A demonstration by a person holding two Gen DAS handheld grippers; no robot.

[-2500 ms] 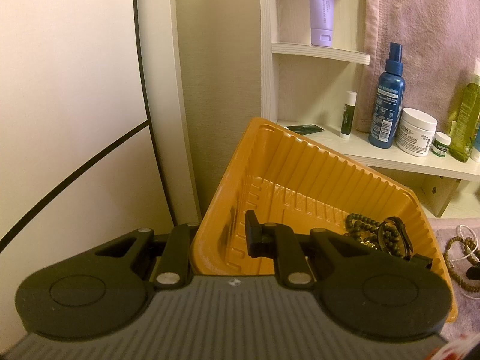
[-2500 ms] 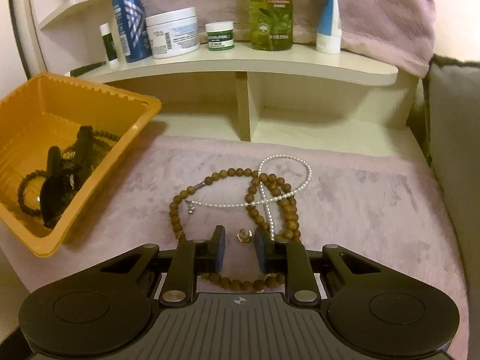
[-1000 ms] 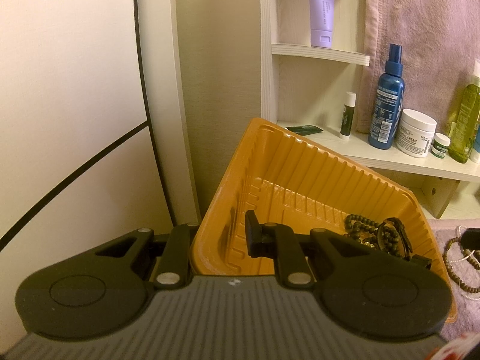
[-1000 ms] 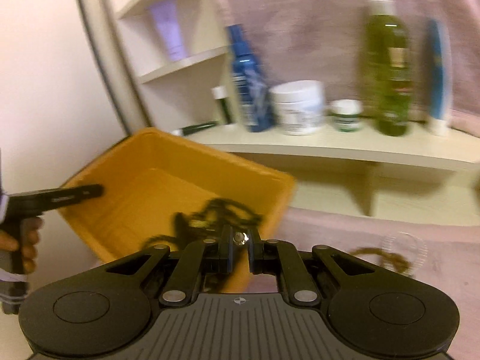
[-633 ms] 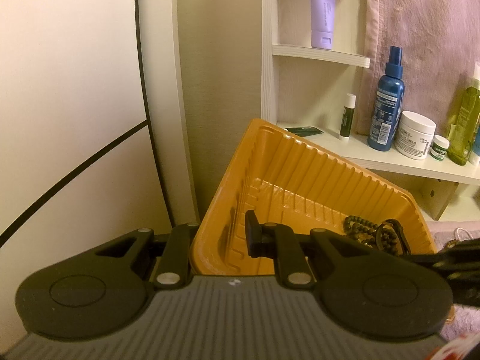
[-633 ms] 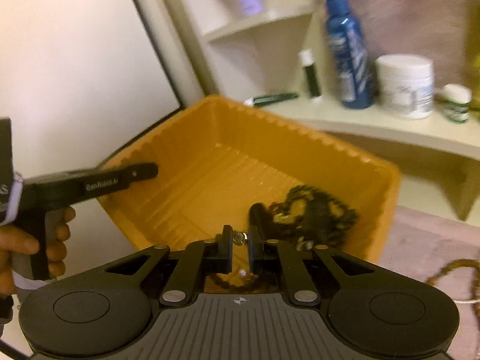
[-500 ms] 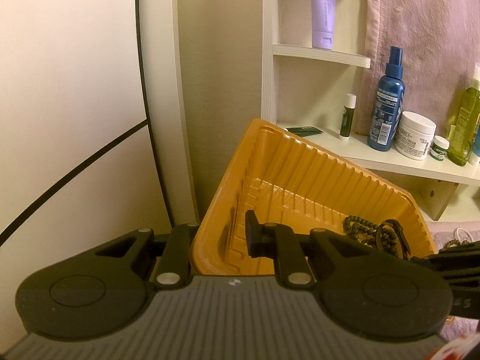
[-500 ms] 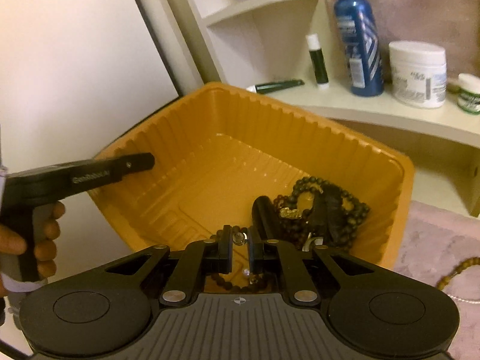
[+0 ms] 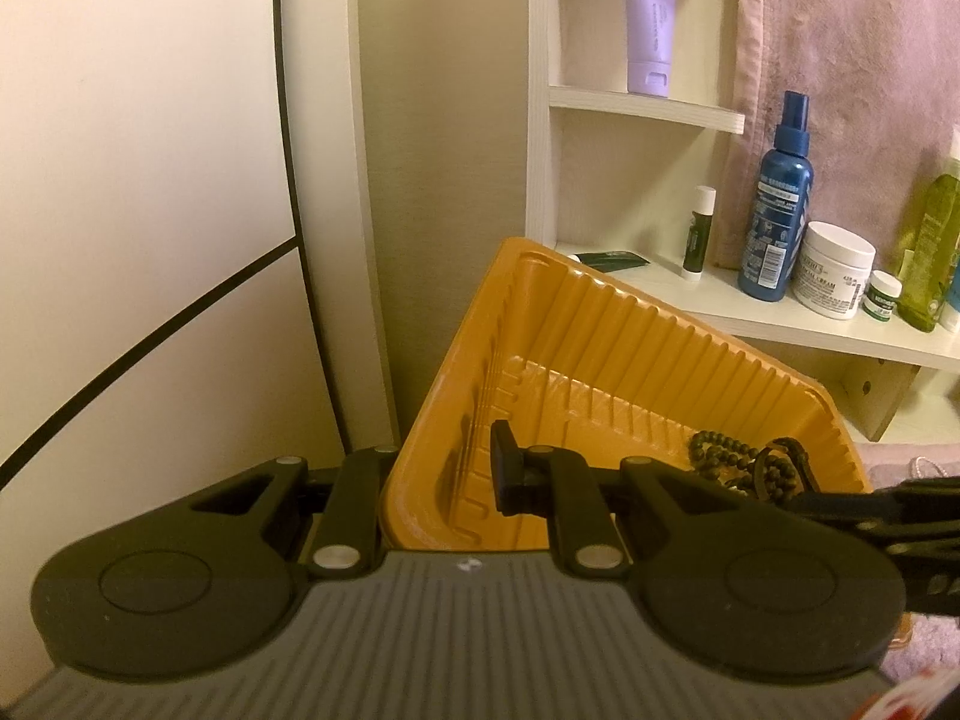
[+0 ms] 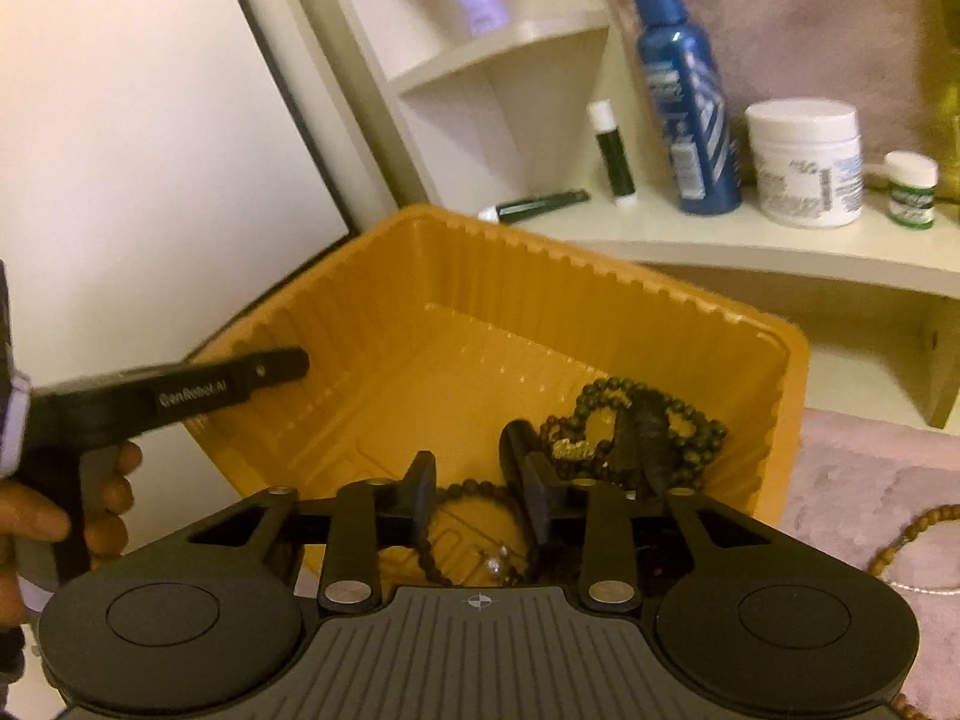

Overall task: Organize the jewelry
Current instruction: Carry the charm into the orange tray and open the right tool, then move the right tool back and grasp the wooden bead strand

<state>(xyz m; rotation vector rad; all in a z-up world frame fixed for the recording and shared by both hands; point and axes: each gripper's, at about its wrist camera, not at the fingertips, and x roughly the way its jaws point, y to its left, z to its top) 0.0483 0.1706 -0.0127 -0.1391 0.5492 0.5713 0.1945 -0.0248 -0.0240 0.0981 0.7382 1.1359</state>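
Note:
An orange ribbed tray (image 10: 540, 276) stands tilted, and my left gripper (image 9: 444, 480) is shut on its near wall (image 9: 600, 324), one finger inside and one outside. The right wrist view shows that left gripper (image 10: 240, 384) at the tray's left wall, held by a hand (image 10: 90, 498). My right gripper (image 10: 474, 492) hangs over the tray with its jaws opening and nothing pressed between the pads. A small shiny piece (image 10: 495, 564) lies on the tray floor just below them. Dark bead bracelets (image 10: 648, 414) are piled in the tray's right corner. The right gripper (image 9: 870, 510) enters the left wrist view at the right edge.
A brown bead necklace (image 10: 918, 528) lies on the pink cloth (image 10: 870, 468) right of the tray. Behind the tray, a cream shelf (image 10: 750, 246) carries a blue spray bottle (image 10: 690, 90), a white jar (image 10: 804, 162) and a lip balm stick (image 10: 612, 150). A white panel (image 9: 150, 180) fills the left.
The right gripper came over the tray from the cloth, holding a small shiny piece. Its jaws have now parted and the piece lies in the tray. The left gripper has not moved.

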